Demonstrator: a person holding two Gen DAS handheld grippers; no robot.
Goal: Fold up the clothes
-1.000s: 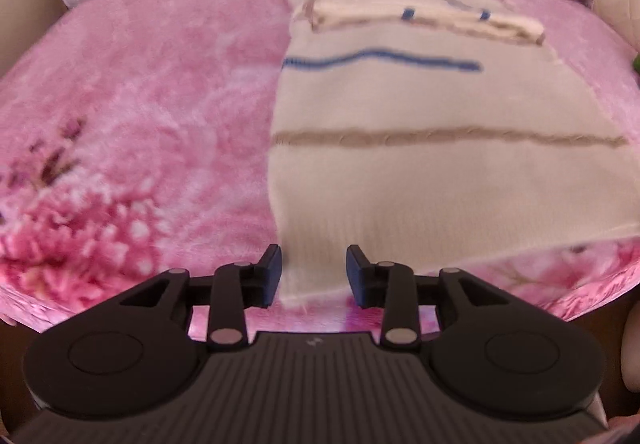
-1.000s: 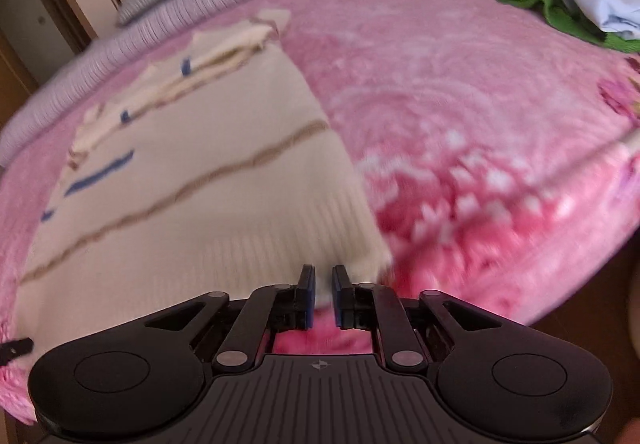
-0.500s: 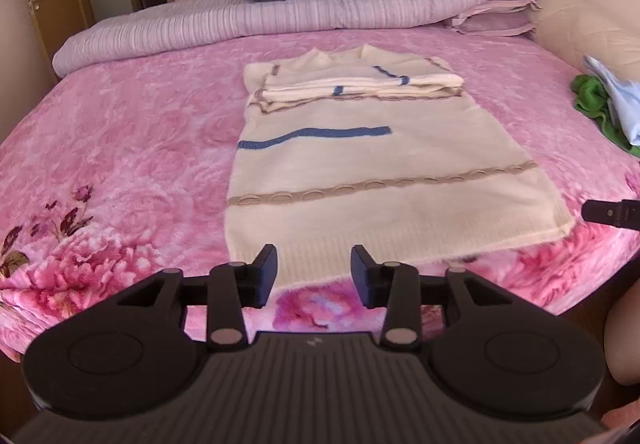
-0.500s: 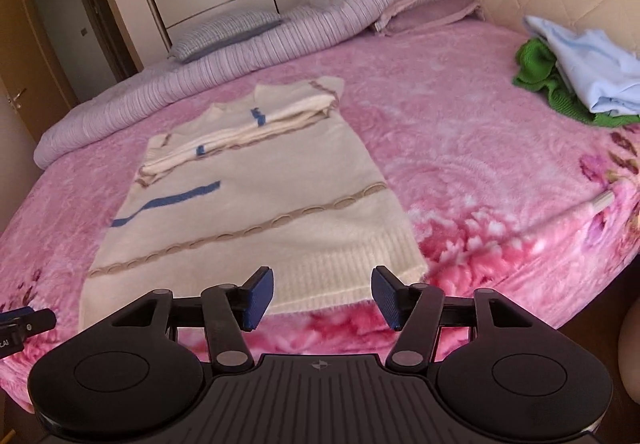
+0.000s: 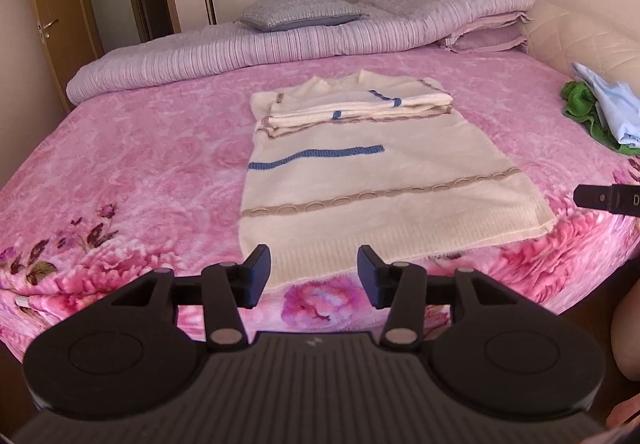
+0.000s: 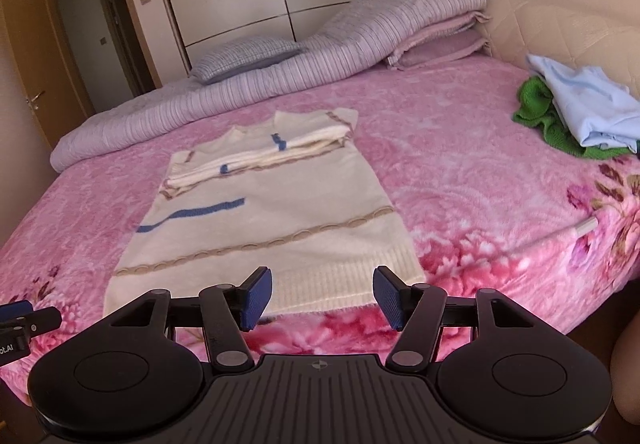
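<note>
The cream sweater (image 5: pixel 384 195) lies flat on the pink bed (image 5: pixel 140 171), sleeves folded across its chest. Left gripper (image 5: pixel 314 276) has just been opening, fingers apart and empty; right gripper (image 6: pixel 322 298) likewise. Best pinch both hem corners evenly, then lift together toward the collar.

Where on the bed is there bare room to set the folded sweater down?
Bare blanket lies left of the cream sweater, up to the striped duvet; also between sweater and clothes pile. The pile's far-right corner is crowded.
</note>
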